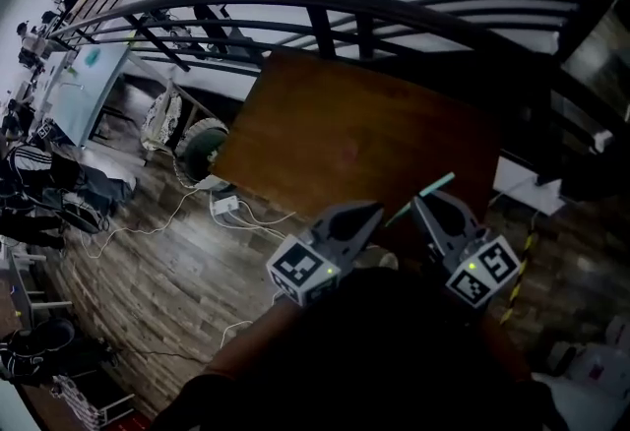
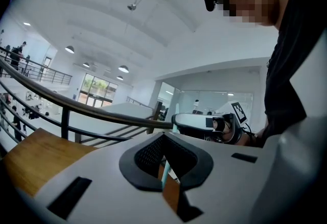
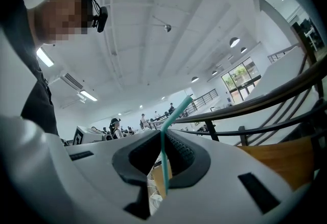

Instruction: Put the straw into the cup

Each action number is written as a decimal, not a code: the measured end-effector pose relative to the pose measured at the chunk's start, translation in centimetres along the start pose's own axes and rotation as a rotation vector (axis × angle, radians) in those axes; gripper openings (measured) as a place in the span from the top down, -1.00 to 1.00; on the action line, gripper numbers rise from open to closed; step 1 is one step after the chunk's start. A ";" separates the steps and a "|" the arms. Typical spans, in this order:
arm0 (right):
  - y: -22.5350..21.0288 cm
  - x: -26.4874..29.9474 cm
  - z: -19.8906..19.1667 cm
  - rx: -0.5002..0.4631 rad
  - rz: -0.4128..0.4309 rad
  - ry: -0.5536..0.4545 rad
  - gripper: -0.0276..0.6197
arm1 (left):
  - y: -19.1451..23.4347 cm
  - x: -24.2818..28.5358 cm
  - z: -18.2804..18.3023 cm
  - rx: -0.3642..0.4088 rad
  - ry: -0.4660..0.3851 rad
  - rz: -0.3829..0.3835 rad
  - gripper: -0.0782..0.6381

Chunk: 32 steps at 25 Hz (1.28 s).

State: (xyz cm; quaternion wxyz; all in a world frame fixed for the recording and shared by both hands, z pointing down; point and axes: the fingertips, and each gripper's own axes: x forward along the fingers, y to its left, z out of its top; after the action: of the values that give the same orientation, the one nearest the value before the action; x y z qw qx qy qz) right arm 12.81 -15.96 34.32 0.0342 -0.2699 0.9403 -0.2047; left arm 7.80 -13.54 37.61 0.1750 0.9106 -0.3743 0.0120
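Holding the straw [image 3: 163, 156] is the right hand-held gripper [image 1: 425, 208].

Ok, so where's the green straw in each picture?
Head view: the straw slants up to the right, low and right of middle, at the right gripper's tip.
Left gripper view: a thin strip, low centre, in the gap under the jaws.
Right gripper view: centre, upright between the jaws, top bent right.
Shared landmark: the wooden table, at the left edge in the left gripper view and the right edge in the right gripper view.
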 end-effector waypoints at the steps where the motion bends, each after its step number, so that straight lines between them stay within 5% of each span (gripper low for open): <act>1: 0.1 0.4 0.0 0.002 -0.013 -0.004 0.81 | 0.3 -0.2 0.1 0.001 0.006 -0.014 0.75; 7: 0.8 3.9 0.0 0.012 -0.079 -0.037 0.81 | 3.9 -1.3 1.3 0.077 -0.005 -0.094 0.75; 32: 4.0 18.7 0.3 -0.033 -0.276 -0.094 0.81 | 18.2 -9.5 5.5 0.045 -0.005 -0.268 0.75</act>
State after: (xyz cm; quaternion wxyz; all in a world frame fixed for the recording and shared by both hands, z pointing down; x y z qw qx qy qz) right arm -5.08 -22.74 33.27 0.0453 -0.4065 0.8948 -0.1791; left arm -12.13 -20.89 36.64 0.1535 0.9561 -0.2496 -0.0052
